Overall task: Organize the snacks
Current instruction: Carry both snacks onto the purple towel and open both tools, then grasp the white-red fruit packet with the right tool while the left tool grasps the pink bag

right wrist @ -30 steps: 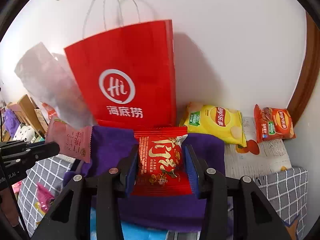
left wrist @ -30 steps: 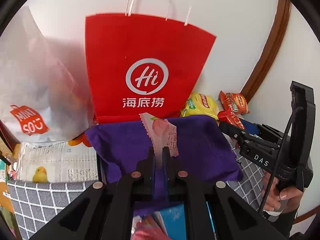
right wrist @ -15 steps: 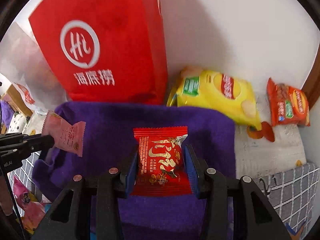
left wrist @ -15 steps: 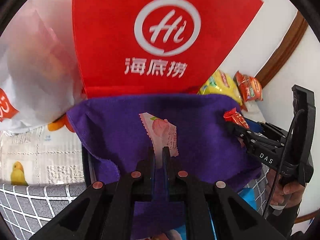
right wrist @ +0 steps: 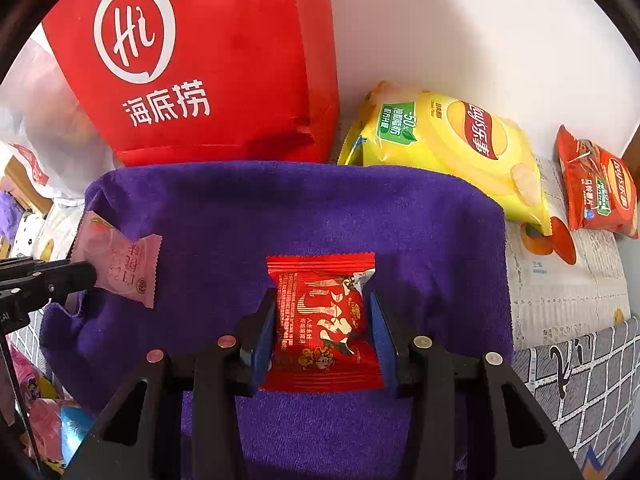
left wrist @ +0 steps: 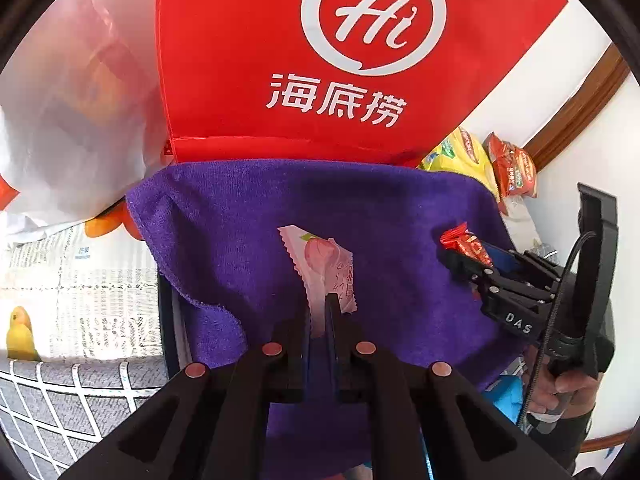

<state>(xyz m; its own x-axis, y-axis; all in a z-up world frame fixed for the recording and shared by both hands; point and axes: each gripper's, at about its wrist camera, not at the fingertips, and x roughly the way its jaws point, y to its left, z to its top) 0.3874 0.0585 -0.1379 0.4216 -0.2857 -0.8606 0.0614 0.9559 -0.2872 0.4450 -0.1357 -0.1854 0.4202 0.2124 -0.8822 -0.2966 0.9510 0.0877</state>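
Two packets point(left wrist: 326, 264) — clamped over cloth point(left wrist: 400, 208)

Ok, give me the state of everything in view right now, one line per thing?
Left hand-held gripper: shut on the pink snack packet, held above the cloth.
Right hand-held gripper: shut on the red snack packet.
Purple cloth: spread out flat, nothing resting on it.
Red paper bag: standing upright behind the cloth.
Yellow chip bag: sealed, lying against the wall.
Orange chip bag: sealed, lying down.
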